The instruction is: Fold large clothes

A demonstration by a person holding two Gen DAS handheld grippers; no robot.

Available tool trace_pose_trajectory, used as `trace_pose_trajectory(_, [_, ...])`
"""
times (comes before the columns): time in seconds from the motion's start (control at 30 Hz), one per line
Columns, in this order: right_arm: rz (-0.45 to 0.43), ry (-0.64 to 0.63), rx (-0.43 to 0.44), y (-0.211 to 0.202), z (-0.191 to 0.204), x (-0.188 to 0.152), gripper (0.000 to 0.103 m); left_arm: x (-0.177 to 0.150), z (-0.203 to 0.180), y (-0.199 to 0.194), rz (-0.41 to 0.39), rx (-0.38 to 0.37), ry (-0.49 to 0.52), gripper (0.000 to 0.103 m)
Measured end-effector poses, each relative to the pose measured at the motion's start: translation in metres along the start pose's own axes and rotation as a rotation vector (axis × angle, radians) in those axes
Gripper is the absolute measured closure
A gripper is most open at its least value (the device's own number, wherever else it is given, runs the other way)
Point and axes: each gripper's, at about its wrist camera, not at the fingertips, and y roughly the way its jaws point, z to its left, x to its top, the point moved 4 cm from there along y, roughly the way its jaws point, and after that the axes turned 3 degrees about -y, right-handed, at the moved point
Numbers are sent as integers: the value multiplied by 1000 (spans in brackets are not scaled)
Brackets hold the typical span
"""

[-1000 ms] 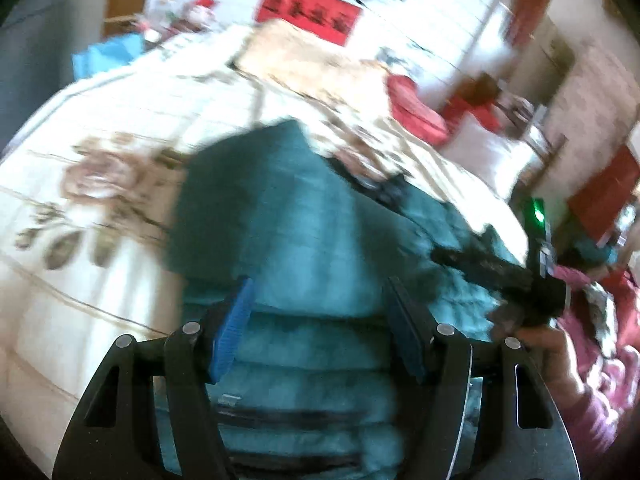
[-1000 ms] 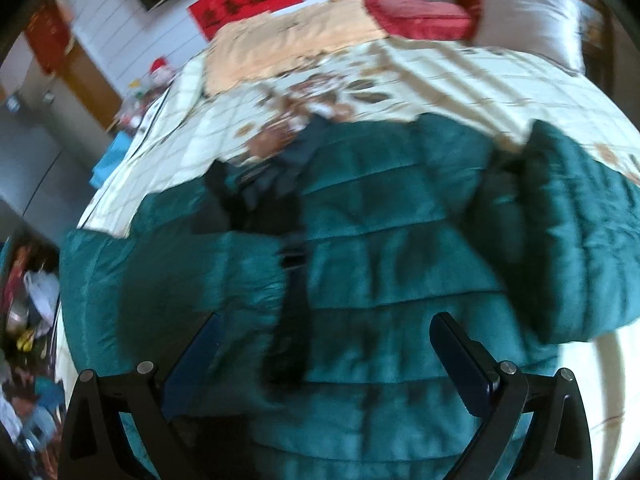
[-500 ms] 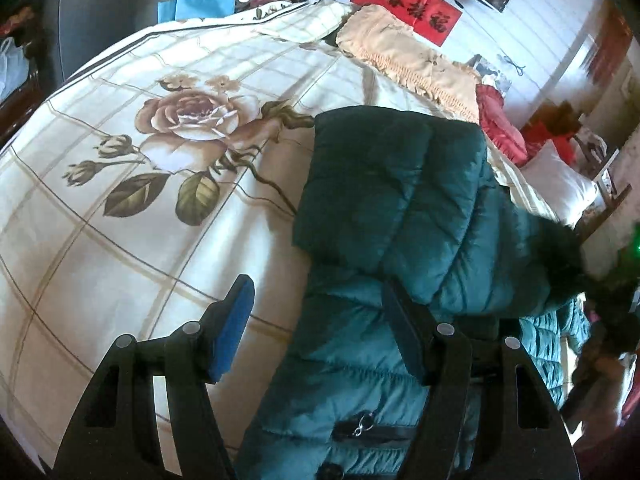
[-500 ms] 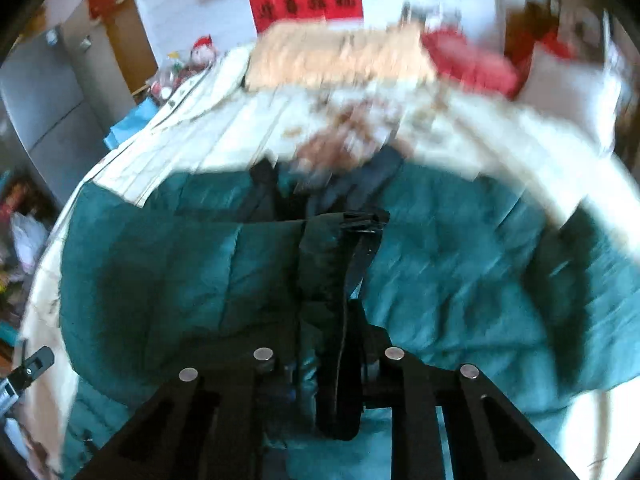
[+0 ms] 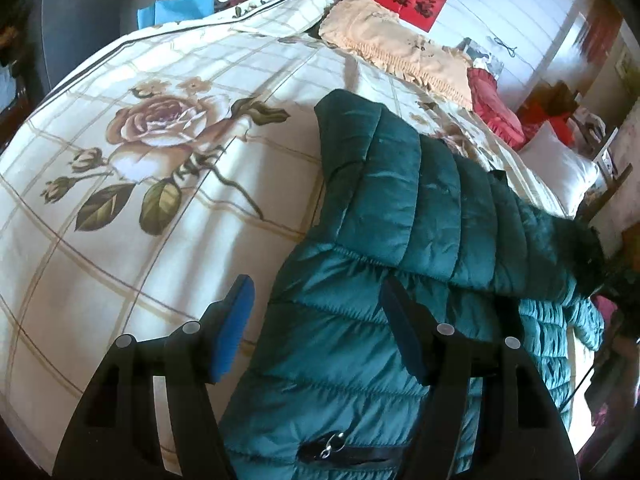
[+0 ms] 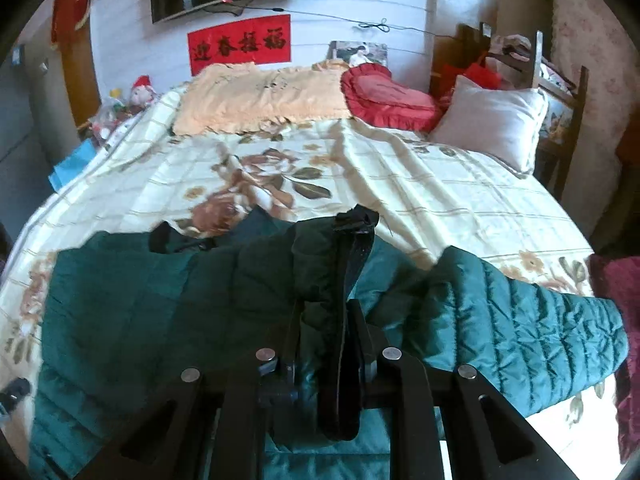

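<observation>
Since the earlier frames the right gripper [image 6: 326,330] has gone from wide open over the flat jacket to pinched tight on a raised fold of it, its jaws having just been closing with the fabric and a black strap [image 6: 348,280] between them; the left gripper [image 5: 320,320] has come lower and now frames the jacket's edge rather than its middle. The bed [image 5: 160,240], under a cream checked cover printed with roses, fills both views. The dark green quilted jacket [image 5: 360,320] lies across its near part, one sleeve [image 5: 400,184] folded back over the body. The right wrist view shows the jacket's full spread, a second sleeve [image 6: 540,320] reaching toward the right edge of the bed, and the headboard end with a peach blanket [image 6: 260,96], a red heart cushion [image 6: 384,98] and a white pillow [image 6: 492,120]. The left wrist view alone shows a zipped pocket with its metal pull [image 5: 332,446] near the bottom edge. The left gripper's jaws stand partly open, the blue pad [image 5: 234,332] over bare cover, the other finger over the jacket; neither pad presses on anything.
</observation>
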Motion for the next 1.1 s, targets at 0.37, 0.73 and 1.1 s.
trace_pose_trajectory(0.37, [57,61,-37,11,-9,-22,50,35,-31,12,-59,28,63,37])
trace_pose_trajectory(0.73, [40,-120,221,17,104,-11,50,76,-32,77,-19,116,34,37])
trace_pose_trajectory(1.1, [60,-148,149,84,136,-1,50,65,-16,104,11,105,-5,22])
